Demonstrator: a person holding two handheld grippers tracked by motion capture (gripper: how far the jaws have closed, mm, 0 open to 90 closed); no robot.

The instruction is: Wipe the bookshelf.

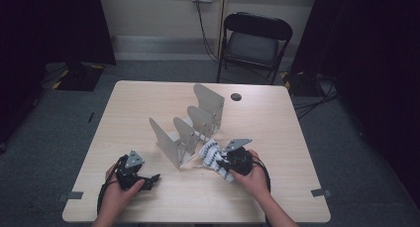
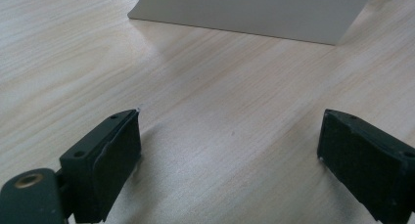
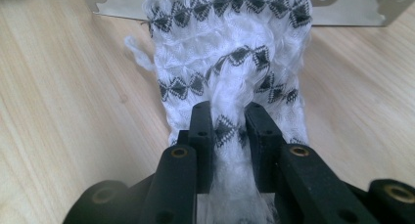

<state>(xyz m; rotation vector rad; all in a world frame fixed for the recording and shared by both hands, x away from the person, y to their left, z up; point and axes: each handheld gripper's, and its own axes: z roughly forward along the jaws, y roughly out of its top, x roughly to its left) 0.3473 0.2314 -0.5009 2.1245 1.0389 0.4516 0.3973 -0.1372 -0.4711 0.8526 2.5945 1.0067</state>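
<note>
Fuzzy white sock [image 3: 230, 62] bunched between my right gripper [image 3: 229, 123] jaws, clamped; left gripper [image 2: 230, 141] jaws apart, so I held firmly beside the metal rack [image 1: 190, 125].

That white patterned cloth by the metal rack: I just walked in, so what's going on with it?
A person works at the table with a gripper in each hand. The right gripper is shut on a pinched fold of the white cloth with black diamonds, which lies on the table beside the metal divider rack. The left gripper is open, just above bare tabletop.
</note>
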